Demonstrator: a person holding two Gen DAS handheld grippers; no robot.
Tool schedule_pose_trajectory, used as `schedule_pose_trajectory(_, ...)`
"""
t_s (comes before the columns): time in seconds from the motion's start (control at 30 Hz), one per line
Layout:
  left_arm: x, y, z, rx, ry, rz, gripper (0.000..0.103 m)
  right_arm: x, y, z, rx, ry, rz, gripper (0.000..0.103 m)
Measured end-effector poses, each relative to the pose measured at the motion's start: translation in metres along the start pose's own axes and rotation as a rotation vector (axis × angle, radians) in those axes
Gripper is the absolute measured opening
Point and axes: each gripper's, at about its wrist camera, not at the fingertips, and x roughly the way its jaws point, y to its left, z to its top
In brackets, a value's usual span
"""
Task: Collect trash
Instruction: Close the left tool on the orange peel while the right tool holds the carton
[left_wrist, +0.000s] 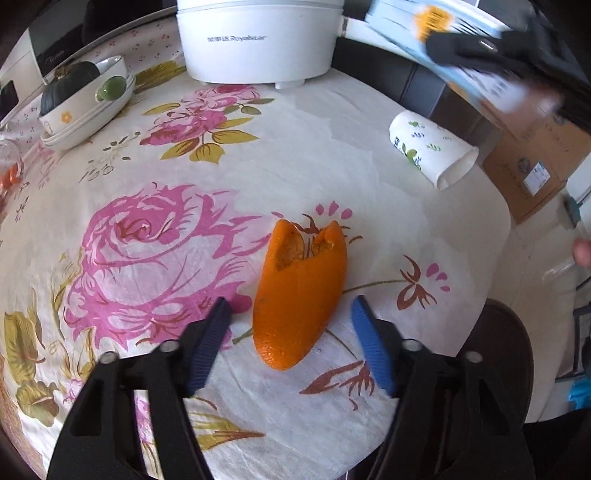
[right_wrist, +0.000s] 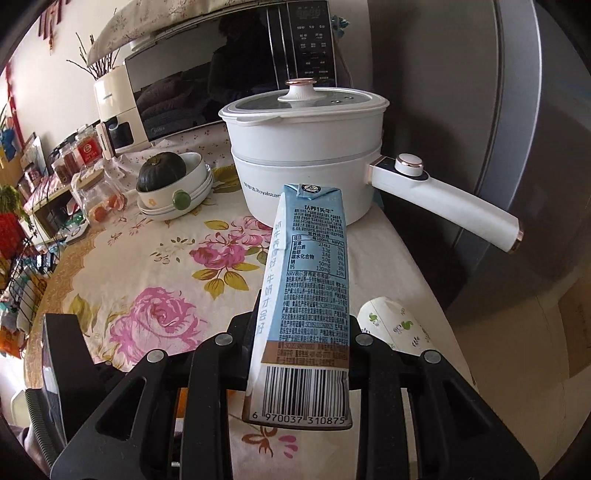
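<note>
An orange peel (left_wrist: 301, 295) lies on the flowered tablecloth (left_wrist: 147, 240). My left gripper (left_wrist: 291, 314) is open, with its blue fingertips on either side of the peel's near end, just above the cloth. My right gripper (right_wrist: 301, 332) is shut on a blue-and-white milk carton (right_wrist: 306, 295) and holds it up over the table. That carton and gripper show blurred in the left wrist view (left_wrist: 461, 48) at the top right. A paper cup (left_wrist: 430, 147) with a leaf print lies on its side near the table's right edge; it also shows in the right wrist view (right_wrist: 397, 326).
A white Royalstar electric pot (right_wrist: 306, 147) with a long handle stands at the back of the table. Stacked bowls holding a dark green squash (right_wrist: 162, 171) sit back left. A microwave (right_wrist: 221, 74) and jars are behind. A cardboard box (left_wrist: 535, 158) stands off the table's right edge.
</note>
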Motion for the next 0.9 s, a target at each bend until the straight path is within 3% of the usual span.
schedule_pose_trajectory(0.1, -0.001, 0.008, 0.001, -0.034, -0.012, -0.019, 0.031, -0.014, -0.01, -0.009, 0.032, -0.013, 0.005, 0.026)
schedule_pose_trajectory(0.23, -0.005, 0.019, 0.001, -0.116, -0.022, -0.092, 0.022, -0.032, -0.021, -0.023, 0.08, -0.027, 0.003, 0.026)
schedule_pose_trajectory(0.53, -0.066, 0.015, 0.001, -0.2, -0.178, -0.158, 0.021, -0.08, -0.032, -0.056, 0.141, -0.068, -0.022, 0.026)
schedule_pose_trajectory(0.9, -0.123, -0.028, -0.017, -0.152, -0.279, -0.207, 0.021, -0.132, -0.024, -0.097, 0.162, -0.105, -0.078, 0.026)
